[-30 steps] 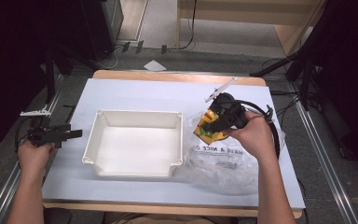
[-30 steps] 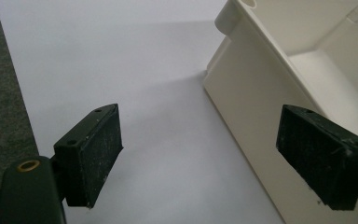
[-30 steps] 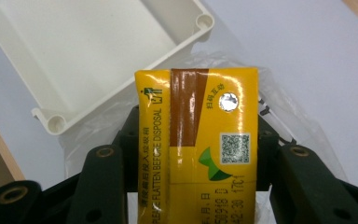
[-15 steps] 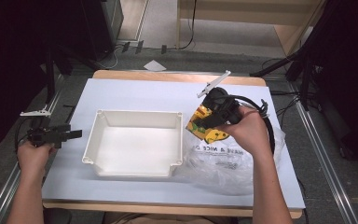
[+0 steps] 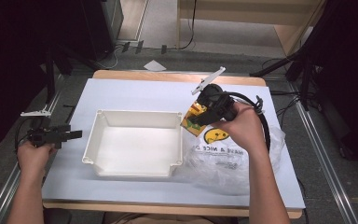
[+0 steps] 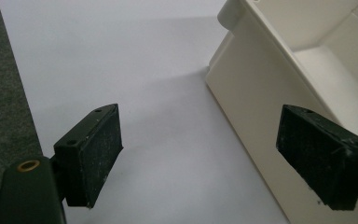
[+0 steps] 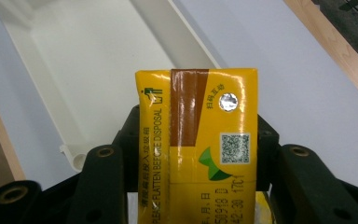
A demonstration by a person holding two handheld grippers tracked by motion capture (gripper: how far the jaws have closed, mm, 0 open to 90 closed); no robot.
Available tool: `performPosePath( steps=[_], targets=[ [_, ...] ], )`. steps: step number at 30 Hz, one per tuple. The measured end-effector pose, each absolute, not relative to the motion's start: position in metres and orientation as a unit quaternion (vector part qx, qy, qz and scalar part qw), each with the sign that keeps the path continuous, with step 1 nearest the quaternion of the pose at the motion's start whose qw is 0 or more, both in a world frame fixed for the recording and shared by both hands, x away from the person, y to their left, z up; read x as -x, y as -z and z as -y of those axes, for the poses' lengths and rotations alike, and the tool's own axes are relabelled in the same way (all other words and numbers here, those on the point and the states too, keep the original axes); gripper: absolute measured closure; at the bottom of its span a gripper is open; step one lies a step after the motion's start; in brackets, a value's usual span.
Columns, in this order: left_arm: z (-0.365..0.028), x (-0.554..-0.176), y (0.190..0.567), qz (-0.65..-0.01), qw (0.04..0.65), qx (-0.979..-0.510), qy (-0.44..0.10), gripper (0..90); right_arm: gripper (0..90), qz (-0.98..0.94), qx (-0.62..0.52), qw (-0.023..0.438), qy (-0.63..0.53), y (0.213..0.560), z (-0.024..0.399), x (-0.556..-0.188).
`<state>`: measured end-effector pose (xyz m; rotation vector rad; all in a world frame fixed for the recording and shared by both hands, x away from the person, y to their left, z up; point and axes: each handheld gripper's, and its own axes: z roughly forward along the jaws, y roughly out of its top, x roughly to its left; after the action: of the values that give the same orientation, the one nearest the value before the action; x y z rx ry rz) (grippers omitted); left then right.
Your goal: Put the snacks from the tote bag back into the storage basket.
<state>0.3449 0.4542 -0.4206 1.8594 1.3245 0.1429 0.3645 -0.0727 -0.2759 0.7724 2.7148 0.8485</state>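
A yellow drink carton [image 7: 198,140] with a brown stripe and a QR code sits between the jaws of my right gripper [image 7: 196,140], which is shut on it. In the high view the carton [image 5: 195,119] hangs above the right rim of the white tray [image 5: 135,175], over a clear plastic bag [image 5: 228,158] with a smiley print. My left gripper [image 5: 70,135] rests at the table's left edge, open, with nothing between its pads [image 6: 95,154]; the tray's outer wall [image 6: 256,93] lies just to its right.
The tray's inside looks bare. A black cable [image 5: 256,112] loops from the right gripper. The table's wooden far edge [image 5: 168,77] and metal side rails [image 5: 326,154] bound the white mat.
My right gripper has lifted the yellow carton up out of the plastic bag and carried it left toward the tray's rim. The left hand has stayed where it was.
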Motion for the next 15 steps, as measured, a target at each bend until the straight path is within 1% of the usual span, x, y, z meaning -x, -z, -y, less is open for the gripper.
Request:
performPosePath(
  steps=[15],
  targets=[
    [-0.458, -0.339, 0.420, -0.528, 0.415, -0.739, -0.061, 15.1, 54.5, -0.918, -0.244, 0.095, -0.298, 0.275, 0.057, -0.367]
  ],
)
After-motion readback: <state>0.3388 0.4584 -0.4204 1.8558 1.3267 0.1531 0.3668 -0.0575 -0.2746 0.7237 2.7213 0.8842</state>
